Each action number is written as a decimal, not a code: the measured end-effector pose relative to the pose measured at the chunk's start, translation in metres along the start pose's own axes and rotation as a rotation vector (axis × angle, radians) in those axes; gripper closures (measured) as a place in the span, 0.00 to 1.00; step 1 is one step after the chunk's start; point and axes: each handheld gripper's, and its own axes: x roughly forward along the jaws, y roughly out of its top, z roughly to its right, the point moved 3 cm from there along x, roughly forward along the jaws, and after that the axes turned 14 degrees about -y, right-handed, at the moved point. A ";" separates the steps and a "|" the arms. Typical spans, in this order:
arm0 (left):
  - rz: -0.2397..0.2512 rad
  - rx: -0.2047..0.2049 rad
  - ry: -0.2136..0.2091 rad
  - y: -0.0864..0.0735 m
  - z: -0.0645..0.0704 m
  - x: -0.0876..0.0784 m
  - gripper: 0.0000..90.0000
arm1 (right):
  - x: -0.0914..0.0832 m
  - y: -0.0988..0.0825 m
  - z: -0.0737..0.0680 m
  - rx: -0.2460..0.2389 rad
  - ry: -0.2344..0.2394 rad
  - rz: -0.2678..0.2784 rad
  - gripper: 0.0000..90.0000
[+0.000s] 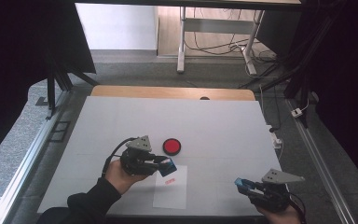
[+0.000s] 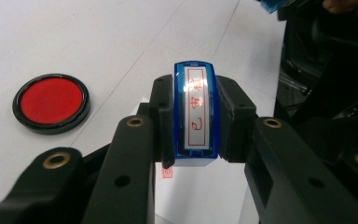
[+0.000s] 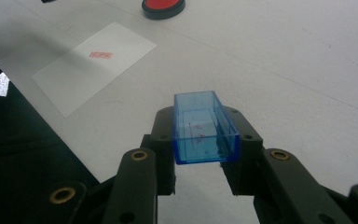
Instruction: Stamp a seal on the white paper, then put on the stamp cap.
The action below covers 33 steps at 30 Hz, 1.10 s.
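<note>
My left gripper (image 2: 196, 122) is shut on a blue stamp (image 2: 196, 114), its white face with red characters turned up toward the camera. In the high view that left gripper (image 1: 167, 166) hovers over the top of a white paper sheet (image 1: 171, 191) bearing a small red imprint (image 1: 169, 181). A round red ink pad (image 1: 172, 146) in a black case lies just beyond it. My right gripper (image 3: 206, 135) is shut on the stamp's clear blue cap (image 3: 204, 128), open side up, near the table's front right; in the high view this right gripper (image 1: 244, 185) holds the cap (image 1: 242, 183) low.
The white table top (image 1: 214, 126) stretches wide behind the ink pad. A wooden strip (image 1: 172, 92) borders its far edge. Metal rails run along both sides, with cables on the floor at the right. The person's dark sleeve (image 1: 86, 203) enters at the bottom left.
</note>
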 end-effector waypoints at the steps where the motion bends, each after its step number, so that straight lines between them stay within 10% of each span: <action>1: 0.006 0.003 -0.004 0.001 0.001 -0.002 0.78 | 0.000 0.000 0.000 0.001 0.002 0.000 0.75; 22: 0.042 0.044 -0.066 0.009 0.009 -0.019 0.78 | -0.001 0.011 -0.014 -0.040 0.022 0.045 0.75; 33: 0.023 0.061 -0.081 0.010 0.010 -0.017 0.78 | 0.008 0.026 -0.033 -0.071 0.166 0.047 0.75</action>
